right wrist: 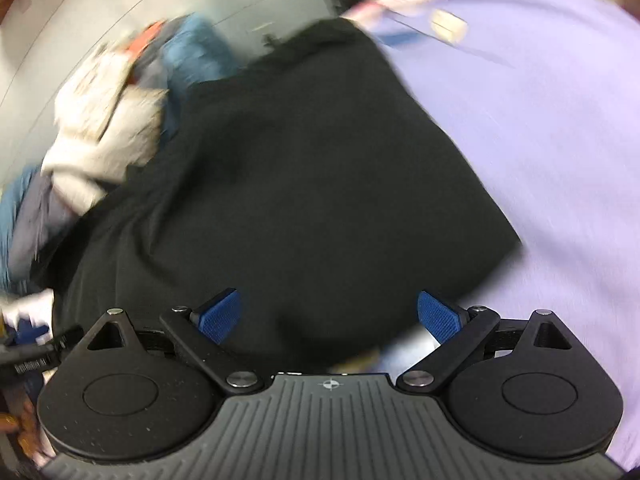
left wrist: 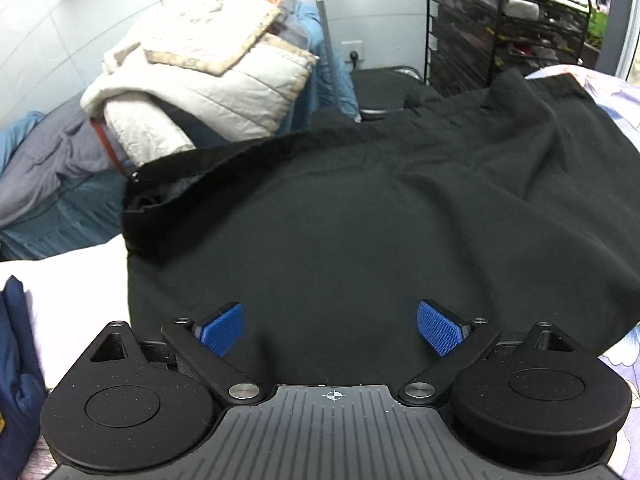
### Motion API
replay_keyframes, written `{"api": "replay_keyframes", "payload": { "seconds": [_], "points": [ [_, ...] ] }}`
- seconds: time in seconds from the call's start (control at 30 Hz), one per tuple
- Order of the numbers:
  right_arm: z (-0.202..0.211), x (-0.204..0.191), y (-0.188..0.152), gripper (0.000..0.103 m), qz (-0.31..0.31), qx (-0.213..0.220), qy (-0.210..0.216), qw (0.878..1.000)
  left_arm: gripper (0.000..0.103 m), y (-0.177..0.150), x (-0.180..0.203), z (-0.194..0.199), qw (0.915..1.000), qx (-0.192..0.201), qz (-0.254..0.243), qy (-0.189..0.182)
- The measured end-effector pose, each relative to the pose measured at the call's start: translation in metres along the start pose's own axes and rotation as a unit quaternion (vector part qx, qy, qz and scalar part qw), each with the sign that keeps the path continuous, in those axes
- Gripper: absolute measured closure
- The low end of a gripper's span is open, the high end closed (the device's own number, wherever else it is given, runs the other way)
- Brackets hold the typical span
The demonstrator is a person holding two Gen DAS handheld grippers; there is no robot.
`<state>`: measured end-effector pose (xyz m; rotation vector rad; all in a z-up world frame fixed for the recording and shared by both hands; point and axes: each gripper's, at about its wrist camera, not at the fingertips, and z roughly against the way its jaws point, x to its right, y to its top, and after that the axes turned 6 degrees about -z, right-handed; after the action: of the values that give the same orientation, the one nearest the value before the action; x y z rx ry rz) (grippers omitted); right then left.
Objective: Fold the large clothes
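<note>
A large black garment (left wrist: pixel 360 216) lies spread on the bed, its waistband or hem edge raised at the left. My left gripper (left wrist: pixel 330 328) is open just above the garment's near edge, blue pads (left wrist: pixel 224 328) wide apart, holding nothing. In the right wrist view the same black garment (right wrist: pixel 288 184) fills the middle, blurred by motion. My right gripper (right wrist: pixel 329 320) is open over its near edge, with nothing between the blue pads (right wrist: pixel 438 320).
A pile of quilted cream and blue bedding (left wrist: pixel 208 80) sits at the back left. A black wire rack (left wrist: pixel 500 20) stands at the back right. The lilac floral bedsheet (right wrist: pixel 540 140) lies to the right. A navy item (left wrist: pixel 16 360) lies at the near left.
</note>
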<state>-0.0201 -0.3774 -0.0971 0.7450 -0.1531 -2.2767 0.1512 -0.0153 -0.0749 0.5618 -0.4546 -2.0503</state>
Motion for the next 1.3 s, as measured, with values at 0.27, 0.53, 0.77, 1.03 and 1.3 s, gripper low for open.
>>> {"api": "replay_keyframes", "payload": {
  "seconds": [0.27,0.53,0.77,1.03,1.3],
  "points": [
    [-0.011,0.049,-0.033,0.013,-0.138,-0.023,0.069,0.988,0.0,0.018,0.033,-0.027,0.9985,-0.001,-0.055,0.007],
    [-0.02,0.048,-0.033,0.011,-0.177,-0.017,0.076,0.981,0.0,0.054,-0.042,-0.086,0.9973,-0.001,0.019,0.07],
    [-0.026,0.05,-0.025,0.01,-0.171,-0.017,0.073,0.982,0.0,0.061,-0.182,-0.128,0.9565,-0.09,0.163,0.225],
    [-0.027,0.052,-0.021,0.007,-0.179,0.004,0.081,0.981,0.0,0.039,-0.168,-0.071,0.9683,-0.01,0.181,0.171],
    [-0.034,0.061,-0.01,0.006,-0.232,0.038,0.102,0.967,0.0,0.047,0.04,-0.046,0.9965,0.062,-0.056,-0.012]
  ]
}}
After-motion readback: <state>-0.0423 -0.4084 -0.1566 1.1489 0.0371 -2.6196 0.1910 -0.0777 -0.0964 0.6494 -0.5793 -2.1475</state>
